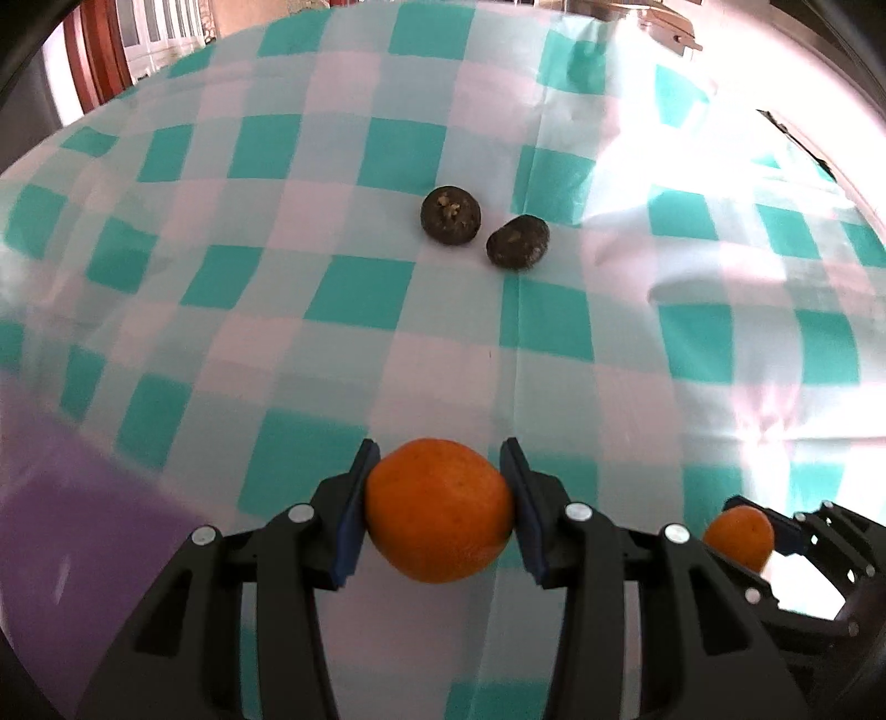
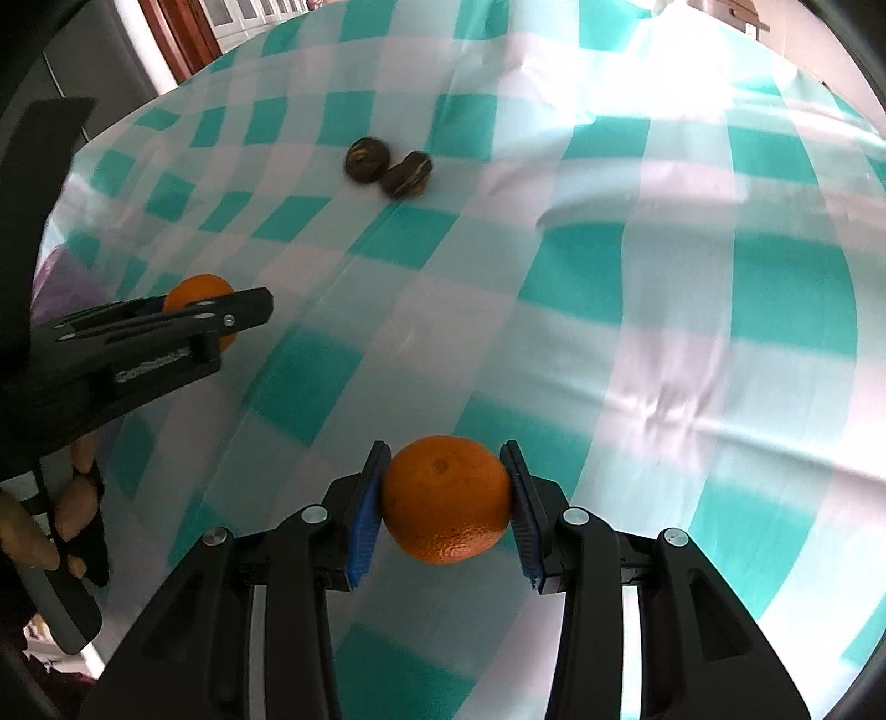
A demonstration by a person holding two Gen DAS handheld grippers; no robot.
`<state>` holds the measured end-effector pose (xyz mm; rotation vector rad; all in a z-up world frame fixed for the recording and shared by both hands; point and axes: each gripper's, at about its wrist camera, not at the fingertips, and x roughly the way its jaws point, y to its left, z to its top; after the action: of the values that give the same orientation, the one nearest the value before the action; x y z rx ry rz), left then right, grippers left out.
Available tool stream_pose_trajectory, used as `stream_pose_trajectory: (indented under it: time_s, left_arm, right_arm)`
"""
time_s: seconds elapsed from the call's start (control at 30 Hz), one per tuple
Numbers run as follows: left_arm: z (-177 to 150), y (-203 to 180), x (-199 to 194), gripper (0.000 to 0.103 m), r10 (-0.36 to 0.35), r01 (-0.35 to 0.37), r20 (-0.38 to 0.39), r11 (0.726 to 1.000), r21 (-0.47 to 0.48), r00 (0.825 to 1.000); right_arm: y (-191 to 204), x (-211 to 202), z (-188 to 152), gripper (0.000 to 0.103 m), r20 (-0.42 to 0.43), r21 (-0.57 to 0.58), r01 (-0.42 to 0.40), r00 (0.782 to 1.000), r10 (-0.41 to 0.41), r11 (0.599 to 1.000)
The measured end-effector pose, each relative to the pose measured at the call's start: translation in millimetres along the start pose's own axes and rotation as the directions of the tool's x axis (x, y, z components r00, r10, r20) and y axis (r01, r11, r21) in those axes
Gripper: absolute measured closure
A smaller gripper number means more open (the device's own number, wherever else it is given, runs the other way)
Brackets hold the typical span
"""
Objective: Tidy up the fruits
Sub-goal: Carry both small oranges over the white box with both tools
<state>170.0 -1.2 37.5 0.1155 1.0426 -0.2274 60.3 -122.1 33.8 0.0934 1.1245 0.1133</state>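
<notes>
My left gripper (image 1: 440,498) is shut on an orange (image 1: 440,512) and holds it above the checked tablecloth (image 1: 354,288). My right gripper (image 2: 446,498) is shut on a second orange (image 2: 446,498), also held above the cloth. Each view shows the other gripper from the side: the right one with its orange (image 1: 739,537) at the lower right of the left wrist view, the left one with its orange (image 2: 199,302) at the left of the right wrist view. Two dark brown round fruits (image 1: 450,215) (image 1: 518,242) lie side by side on the cloth ahead; they also show in the right wrist view (image 2: 365,159) (image 2: 408,174).
The teal and white cloth covers the whole table. A purple patch (image 1: 72,515) shows at the near left edge. A wooden door frame (image 1: 99,50) stands beyond the far left. The person's hand (image 2: 61,515) holds the left gripper's handle.
</notes>
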Motion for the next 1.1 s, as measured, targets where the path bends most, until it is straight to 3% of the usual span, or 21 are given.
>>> stream_pose_trajectory:
  time_s: [0.13,0.37,0.57,1.1]
  left_arm:
    - [-18,7,-28,0.058,0.011,-0.011,0.015,1.000,0.000,1.000]
    - [-90,-1,-100,0.058,0.022,-0.022,0.033,1.000,-0.013,0.999]
    - [-129,-10,-142,0.058,0.040,-0.039,0.068,0.999,-0.009,0.997]
    - [-199,-28,-210,0.058,0.032,-0.036,0.120,0.999,0.031,0.992]
  right_arm:
    - [3,-24,-18,0.062,-0.002,-0.022,-0.026,1.000,0.026,0.999]
    - [11,-69,-51,0.062,0.022,-0.085,-0.043,0.999,0.045,0.995]
    - [15,-94,-75,0.062,0.042,-0.107,-0.059,0.997,0.064,0.993]
    - [12,-140,-122,0.062,0.059,-0.108,-0.097,0.993,0.104,0.989]
